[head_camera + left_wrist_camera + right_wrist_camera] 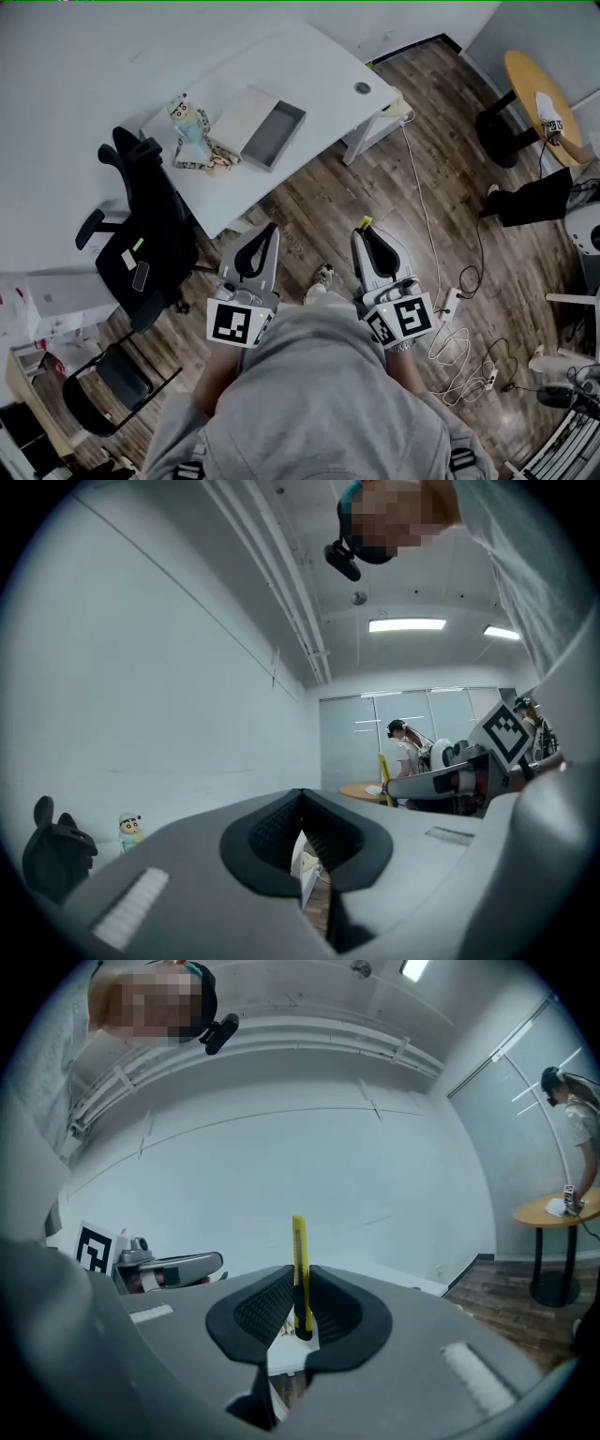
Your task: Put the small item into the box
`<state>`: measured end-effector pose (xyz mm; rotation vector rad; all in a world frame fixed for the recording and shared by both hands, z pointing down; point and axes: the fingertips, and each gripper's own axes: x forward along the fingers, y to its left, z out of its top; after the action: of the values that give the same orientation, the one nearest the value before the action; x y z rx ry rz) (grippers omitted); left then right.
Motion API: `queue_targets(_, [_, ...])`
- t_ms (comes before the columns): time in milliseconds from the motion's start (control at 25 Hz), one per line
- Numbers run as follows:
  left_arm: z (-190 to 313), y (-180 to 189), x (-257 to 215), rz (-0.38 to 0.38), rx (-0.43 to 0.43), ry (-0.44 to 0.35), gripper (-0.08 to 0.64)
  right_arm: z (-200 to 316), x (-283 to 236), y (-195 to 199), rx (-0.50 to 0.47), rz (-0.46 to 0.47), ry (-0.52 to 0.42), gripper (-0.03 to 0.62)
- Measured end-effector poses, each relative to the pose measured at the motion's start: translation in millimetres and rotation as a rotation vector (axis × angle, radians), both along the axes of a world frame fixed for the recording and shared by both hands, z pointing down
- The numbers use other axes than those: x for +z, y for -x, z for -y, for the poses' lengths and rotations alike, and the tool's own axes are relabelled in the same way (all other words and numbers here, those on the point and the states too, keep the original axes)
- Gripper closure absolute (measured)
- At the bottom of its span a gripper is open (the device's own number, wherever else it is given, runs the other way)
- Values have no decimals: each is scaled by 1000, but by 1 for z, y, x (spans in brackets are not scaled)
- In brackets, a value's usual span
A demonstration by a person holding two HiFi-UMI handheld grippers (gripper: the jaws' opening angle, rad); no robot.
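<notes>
My right gripper (pixel 364 231) is shut on a slim yellow utility knife (pixel 365 222), which sticks up between the black pads in the right gripper view (pixel 298 1251). My left gripper (pixel 265 230) is shut with nothing in it; its pads (pixel 281 832) meet at the tips. Both are held near my waist, above the wooden floor and short of the white table (pixel 309 66). On that table lies an open grey box (pixel 277 134) with its pale lid (pixel 240 119) beside it, well ahead of both grippers.
A cartoon figurine (pixel 190 122) stands left of the box, also visible in the left gripper view (pixel 130 830). A black office chair (pixel 150 234) sits at the table's left. Cables and a power strip (pixel 448 305) lie on the floor at right. A person (pixel 572 1119) stands by a round table (pixel 539 89).
</notes>
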<state>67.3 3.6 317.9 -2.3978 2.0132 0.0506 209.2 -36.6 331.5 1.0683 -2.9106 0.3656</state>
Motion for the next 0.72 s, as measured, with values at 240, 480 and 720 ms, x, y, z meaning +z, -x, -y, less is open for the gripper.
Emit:
queue_targets(240, [29, -19, 1, -8, -42, -15, 557, 35, 1, -20, -36, -11, -10, 525])
queue_targets(480, [45, -24, 5, -16, -74, -12, 557, 55, 5, -21, -75, -17, -7, 525])
queue_targets(720, [51, -21, 7, -16, -109, 1, 557, 65, 11, -21, -104, -16, 12, 525])
